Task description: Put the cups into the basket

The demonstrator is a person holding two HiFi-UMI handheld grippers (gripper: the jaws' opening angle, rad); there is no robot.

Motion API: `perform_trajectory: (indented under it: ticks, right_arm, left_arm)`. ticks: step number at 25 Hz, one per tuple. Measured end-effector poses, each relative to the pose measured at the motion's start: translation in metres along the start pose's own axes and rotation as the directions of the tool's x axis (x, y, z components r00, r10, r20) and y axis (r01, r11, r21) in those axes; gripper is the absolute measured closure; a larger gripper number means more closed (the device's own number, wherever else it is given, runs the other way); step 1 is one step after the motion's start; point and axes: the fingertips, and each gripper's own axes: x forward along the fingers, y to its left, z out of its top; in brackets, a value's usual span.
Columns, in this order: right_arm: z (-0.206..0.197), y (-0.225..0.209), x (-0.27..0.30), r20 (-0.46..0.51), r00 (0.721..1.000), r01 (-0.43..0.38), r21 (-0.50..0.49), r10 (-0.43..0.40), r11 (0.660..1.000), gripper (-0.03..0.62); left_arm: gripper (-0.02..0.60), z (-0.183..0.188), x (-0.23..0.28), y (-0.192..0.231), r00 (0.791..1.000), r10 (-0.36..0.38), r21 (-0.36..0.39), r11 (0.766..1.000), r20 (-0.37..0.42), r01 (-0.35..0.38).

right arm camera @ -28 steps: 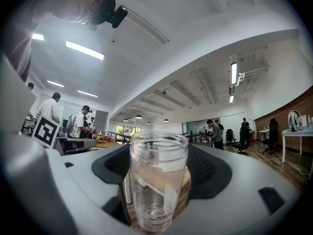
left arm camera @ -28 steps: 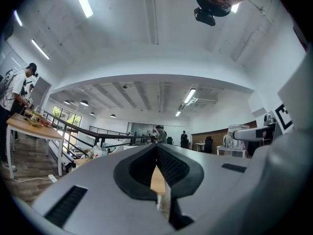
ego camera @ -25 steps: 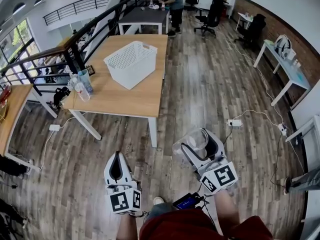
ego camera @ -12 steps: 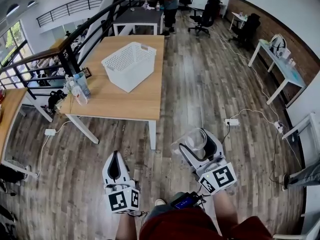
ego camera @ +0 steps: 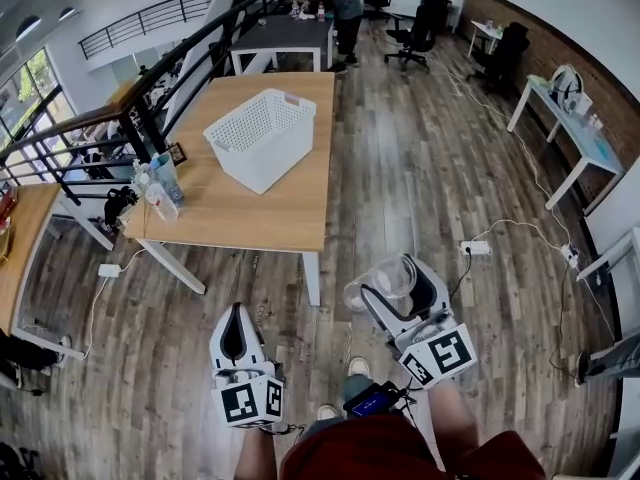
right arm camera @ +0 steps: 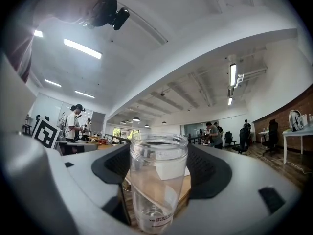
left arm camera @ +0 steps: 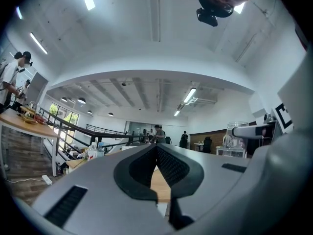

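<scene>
This is the carrying step: one cup is in hand and has yet to reach the table. In the right gripper view, the right gripper (right arm camera: 159,173) has its jaws closed on the sides of a tall clear plastic cup (right arm camera: 157,180), which stands upright between them with its open mouth up. The left gripper (left arm camera: 157,153) holds nothing, its dark jaws drawn together with only a thin wedge of daylight behind the tips. In the head view both grippers hang low over the wood-plank floor (ego camera: 420,168), well apart from the light wooden table (ego camera: 270,213). The white perforated plastic basket (ego camera: 272,164) sits on that table toward its far end, skewed to the table edges and seemingly empty. A cluster of clear containers (ego camera: 160,183) stands at the table's near left corner; whether they are cups or bottles is too small to tell. Next, I judge, the cup must be brought across the table, held over the basket's open top, lowered inside and only then let go, kept upright so it does not tip on the way.
</scene>
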Motion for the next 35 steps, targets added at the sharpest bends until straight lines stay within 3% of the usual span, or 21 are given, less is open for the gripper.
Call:
perform_trajectory:
  ticks: [19,35]
  right_arm:
    - [-0.004,-0.099,0.056,0.015,0.999,-0.044,0.047,0.044,0.998,0.241]
    - [-0.014,-0.184,0.068,0.038,0.997,-0.069,0.089,0.066,0.994,0.241]
  left_arm:
    - [0.581,0.004,0.096,-0.045,0.999,0.036,0.040,0.999,0.001,-0.036]
    - [0.581,-0.003,0.149,-0.093,0.997,0.080,0.060,0.995,0.010,-0.081]
